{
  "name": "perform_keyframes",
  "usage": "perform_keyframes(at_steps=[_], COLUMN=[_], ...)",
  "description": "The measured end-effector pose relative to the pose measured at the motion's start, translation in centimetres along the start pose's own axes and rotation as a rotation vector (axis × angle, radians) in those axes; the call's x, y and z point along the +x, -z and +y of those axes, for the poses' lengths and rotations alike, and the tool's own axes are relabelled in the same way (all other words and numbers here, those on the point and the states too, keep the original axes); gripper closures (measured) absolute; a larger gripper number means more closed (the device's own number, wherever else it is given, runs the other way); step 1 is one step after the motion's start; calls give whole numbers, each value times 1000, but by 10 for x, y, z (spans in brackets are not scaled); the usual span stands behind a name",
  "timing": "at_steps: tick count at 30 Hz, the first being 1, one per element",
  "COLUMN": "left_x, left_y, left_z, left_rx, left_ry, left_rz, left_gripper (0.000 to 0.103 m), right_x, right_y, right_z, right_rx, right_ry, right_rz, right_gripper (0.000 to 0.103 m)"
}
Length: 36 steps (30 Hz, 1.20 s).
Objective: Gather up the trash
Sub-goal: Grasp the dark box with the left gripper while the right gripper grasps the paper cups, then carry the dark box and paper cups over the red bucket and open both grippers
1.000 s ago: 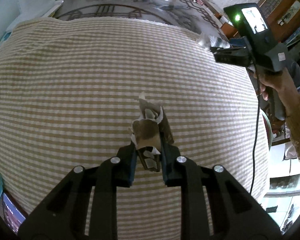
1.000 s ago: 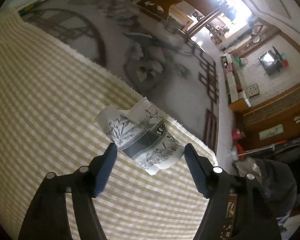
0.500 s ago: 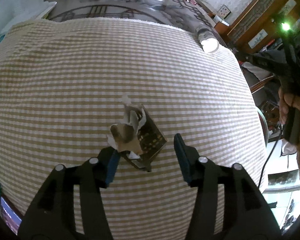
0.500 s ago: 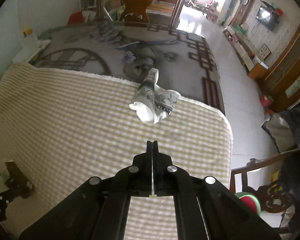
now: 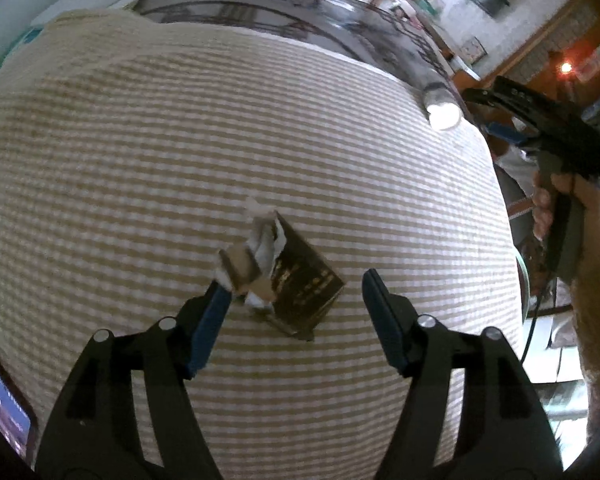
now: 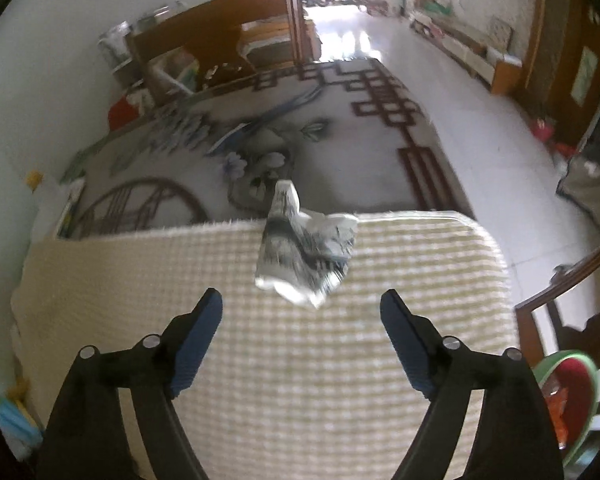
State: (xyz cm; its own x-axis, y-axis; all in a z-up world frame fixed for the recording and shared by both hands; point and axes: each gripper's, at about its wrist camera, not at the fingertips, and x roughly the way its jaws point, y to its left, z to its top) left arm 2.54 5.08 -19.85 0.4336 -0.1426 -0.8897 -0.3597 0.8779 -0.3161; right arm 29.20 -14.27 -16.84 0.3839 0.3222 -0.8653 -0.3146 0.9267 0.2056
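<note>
left wrist view: both tongs (image 5: 294, 294) (image 6: 300, 312) open, torn wrapper (image 5: 284, 276) blurry, crumpled cup (image 6: 304, 248) blurry.

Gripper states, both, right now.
Left gripper: open, holding nothing; dark packet with tissue lies between its fingers.
Right gripper: open, holding nothing; crumpled paper cup sits just ahead.

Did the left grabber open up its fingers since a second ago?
Yes. The left gripper was clamped on the crumpled brown wrapper before; now its fingers stand wide apart, and the wrapper lies loose on the checked cloth.
</note>
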Motion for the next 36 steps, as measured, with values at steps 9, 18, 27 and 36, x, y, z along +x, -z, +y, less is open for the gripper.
perform_keyframes(at_steps=[9, 18, 27, 36], left_x=[-5, 21, 42, 40], left_y=[12, 1, -18, -14], left_z=[15, 6, -14, -32], left_rx=[-85, -120, -52, 33], left_ry=[5, 27, 23, 21], left_rz=[34, 71, 61, 43], left_gripper=[39, 39, 39, 59], right_x=[46, -12, -59, -92], right_y=[-13, 18, 104, 170], right_z=[6, 16, 2, -3], right_rx=[54, -132, -85, 43], right_ry=[1, -31, -88, -69], right_rz=[81, -12, 42, 5], right_gripper=[41, 64, 63, 63])
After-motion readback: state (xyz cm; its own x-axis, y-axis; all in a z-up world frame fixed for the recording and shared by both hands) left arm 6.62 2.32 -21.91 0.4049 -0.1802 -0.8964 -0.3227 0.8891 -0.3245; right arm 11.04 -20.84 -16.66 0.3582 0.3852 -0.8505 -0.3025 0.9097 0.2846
